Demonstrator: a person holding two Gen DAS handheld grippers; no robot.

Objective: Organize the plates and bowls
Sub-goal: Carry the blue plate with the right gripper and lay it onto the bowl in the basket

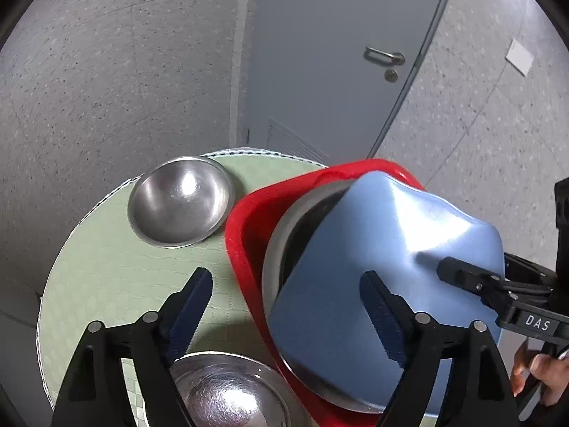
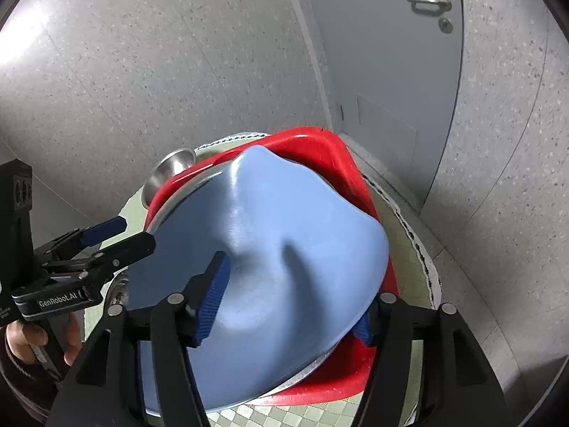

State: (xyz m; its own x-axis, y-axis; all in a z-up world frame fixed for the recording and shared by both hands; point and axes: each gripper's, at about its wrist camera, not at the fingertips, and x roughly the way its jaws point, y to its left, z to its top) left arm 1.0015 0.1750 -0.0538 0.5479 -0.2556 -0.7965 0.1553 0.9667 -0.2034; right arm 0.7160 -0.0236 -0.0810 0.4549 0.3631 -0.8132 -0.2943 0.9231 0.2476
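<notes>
Both grippers stand wide, gripping nothing: left gripper (image 1: 286,306) straddles the near-left edge of the blue plate (image 1: 384,249), right gripper (image 2: 295,302) its near-right edge. Plate lies tilted on a steel dish (image 1: 275,249) inside the red basin (image 1: 245,220). Left of the basin, on the green table (image 1: 106,267), sit two steel bowls (image 1: 181,201).
</notes>
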